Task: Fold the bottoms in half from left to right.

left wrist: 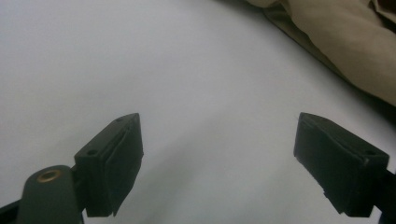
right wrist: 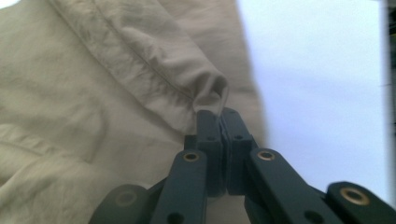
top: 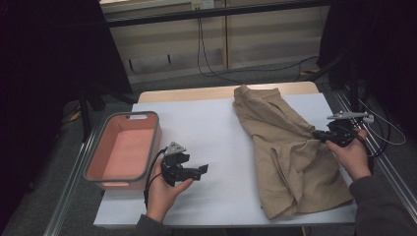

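Right hand-held gripper [top: 319,136] clamped on a fold of the tan shirt [top: 287,157], left hand-held gripper [top: 200,170] jaws apart above the white worktop [top: 211,132], pink bin [top: 123,150] nearby

bin [top: 123,147] left, shirt [top: 290,157] right, on table [top: 216,132]

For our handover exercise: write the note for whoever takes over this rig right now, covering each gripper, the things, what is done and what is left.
Right gripper: shut on a fold of the shirt, at its right edge.
Left gripper: open, holding nothing, over the bare table left of the shirt.
Bin: at the table's left edge, nothing in it.
Done: shirt gripped on one side.
Left, probably: fold the rumpled shirt; it is not yet in the bin.
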Tool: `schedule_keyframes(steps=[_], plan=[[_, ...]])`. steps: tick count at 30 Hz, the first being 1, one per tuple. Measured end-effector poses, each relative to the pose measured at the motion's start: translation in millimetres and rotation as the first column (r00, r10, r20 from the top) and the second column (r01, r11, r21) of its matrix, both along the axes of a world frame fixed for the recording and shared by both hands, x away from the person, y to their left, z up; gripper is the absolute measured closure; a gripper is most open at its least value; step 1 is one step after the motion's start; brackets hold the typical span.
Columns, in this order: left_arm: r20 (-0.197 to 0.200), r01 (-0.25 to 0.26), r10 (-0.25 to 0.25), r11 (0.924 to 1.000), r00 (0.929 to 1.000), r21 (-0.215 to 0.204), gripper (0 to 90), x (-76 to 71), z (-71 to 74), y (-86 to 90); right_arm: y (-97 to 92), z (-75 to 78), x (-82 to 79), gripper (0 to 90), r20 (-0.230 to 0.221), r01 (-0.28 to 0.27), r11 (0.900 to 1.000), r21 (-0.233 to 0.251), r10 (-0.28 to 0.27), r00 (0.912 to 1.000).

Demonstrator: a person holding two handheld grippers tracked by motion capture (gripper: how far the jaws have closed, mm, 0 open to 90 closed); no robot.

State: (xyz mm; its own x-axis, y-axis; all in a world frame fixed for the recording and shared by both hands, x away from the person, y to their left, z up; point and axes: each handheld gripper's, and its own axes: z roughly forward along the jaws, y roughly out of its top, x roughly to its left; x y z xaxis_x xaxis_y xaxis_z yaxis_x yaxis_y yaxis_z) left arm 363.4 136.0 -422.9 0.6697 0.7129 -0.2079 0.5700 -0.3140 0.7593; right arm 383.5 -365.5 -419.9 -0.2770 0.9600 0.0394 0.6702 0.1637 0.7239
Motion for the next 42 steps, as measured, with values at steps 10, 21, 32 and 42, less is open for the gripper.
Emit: schedule_keyframes(steps=[10, 21, 32, 42], plan=[[-0.001, 0.006, -0.006, 1.0, 1.0, 0.006, 15.9, 0.6, 0.4, -0.5, -4.8, -8.2, 5.0, 84.6, -0.032, -0.001, 0.9997, -0.026, 0.0, 0.9995], [-0.001, 0.008, -0.008, 0.9999, 1.0, 0.007, 16.0, 0.4, 0.9, -2.0, 8.3, 2.5, 4.3, 53.4, -0.004, -0.031, 0.9983, -0.048, 0.031, 0.9995], [-0.002, 0.01, -0.01, 0.9999, 0.9999, 0.002, 16.0, -0.1, 1.1, -3.1, 42.3, 24.7, 16.0, 34.6, 0.069, -0.099, 0.9929, -0.066, 0.104, 0.9922], [-0.005, 0.015, -0.015, 0.9999, 0.9999, 0.004, 16.2, 0.9, -0.4, 0.1, 76.9, 34.6, 39.3, 36.3, 0.084, -0.148, 0.9857, -0.08, 0.155, 0.9844]])
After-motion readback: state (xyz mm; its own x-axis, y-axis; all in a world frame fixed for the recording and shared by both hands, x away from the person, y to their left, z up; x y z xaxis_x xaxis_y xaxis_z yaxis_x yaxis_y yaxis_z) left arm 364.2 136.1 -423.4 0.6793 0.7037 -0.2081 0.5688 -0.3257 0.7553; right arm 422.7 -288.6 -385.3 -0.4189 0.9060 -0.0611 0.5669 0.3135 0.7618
